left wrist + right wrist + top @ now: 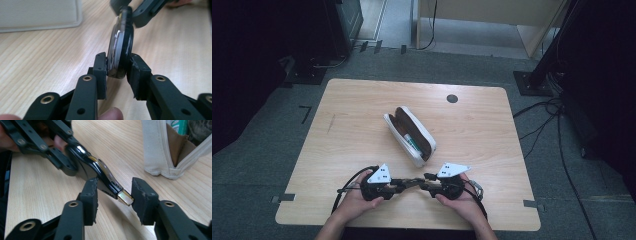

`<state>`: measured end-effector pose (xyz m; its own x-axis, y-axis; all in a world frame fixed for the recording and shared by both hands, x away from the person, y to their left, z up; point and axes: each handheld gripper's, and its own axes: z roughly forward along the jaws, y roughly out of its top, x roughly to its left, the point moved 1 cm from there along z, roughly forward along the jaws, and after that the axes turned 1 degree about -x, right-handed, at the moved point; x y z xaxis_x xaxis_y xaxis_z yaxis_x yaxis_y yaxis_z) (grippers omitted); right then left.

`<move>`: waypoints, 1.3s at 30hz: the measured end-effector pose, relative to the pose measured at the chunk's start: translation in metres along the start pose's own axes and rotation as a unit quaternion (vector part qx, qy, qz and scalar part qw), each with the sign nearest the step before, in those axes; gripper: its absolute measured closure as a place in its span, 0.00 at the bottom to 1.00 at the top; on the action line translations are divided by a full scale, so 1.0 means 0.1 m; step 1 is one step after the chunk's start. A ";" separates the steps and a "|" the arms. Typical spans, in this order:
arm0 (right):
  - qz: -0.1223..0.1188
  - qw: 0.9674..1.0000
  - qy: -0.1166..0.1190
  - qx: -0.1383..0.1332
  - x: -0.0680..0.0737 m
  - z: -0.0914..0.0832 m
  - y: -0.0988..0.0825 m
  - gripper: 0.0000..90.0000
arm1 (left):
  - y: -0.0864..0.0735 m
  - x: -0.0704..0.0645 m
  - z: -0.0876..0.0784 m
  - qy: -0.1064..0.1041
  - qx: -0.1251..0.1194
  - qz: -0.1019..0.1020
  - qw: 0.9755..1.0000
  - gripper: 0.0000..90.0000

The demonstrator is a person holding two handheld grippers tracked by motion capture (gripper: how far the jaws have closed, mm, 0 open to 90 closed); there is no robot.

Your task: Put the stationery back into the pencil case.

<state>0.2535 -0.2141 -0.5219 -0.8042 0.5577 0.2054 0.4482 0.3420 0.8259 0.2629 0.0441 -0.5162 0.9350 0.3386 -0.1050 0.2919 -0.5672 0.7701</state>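
Just in front of the open case (410, 136), the left gripper (117, 68) pinches the lens end of the folded sunglasses (120, 50). The right gripper (113, 192) stands spread around their hinge end, pads off, so this looks like a handover to the left. Next, the right should back clear so the left can carry them to the case.

Glasses temple (107, 181): a short run of pale print on the black side near the gold hinge, too small and blurred to read.
Green-and-white tube (178, 126) in the pouch (160, 150): pale marks on the green part, not legible.
Grey plates on the grippers (379, 174): small dark dots, no letters or numbers.
Desk (362, 110): bare wood grain, no writing.
Readable text: none.
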 end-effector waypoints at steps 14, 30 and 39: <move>-0.023 0.999 0.009 0.020 0.06 0.08 -0.02 0.65 | -0.02 -0.02 0.04 -0.004 0.019 0.011 1.000 0.78; -0.106 0.992 0.066 0.002 0.15 0.03 0.00 0.65 | -0.02 -0.08 0.03 -0.074 0.031 0.052 0.995 0.82; -0.118 0.989 0.083 0.036 0.21 0.11 -0.03 0.85 | -0.03 -0.03 0.03 -0.042 0.014 0.032 0.999 0.67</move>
<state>0.2392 -0.1952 -0.5258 -0.9401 0.3263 0.0991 0.2619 0.5047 0.8226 0.2598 0.0426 -0.5199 0.9651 0.2381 -0.1092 0.2356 -0.6070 0.7590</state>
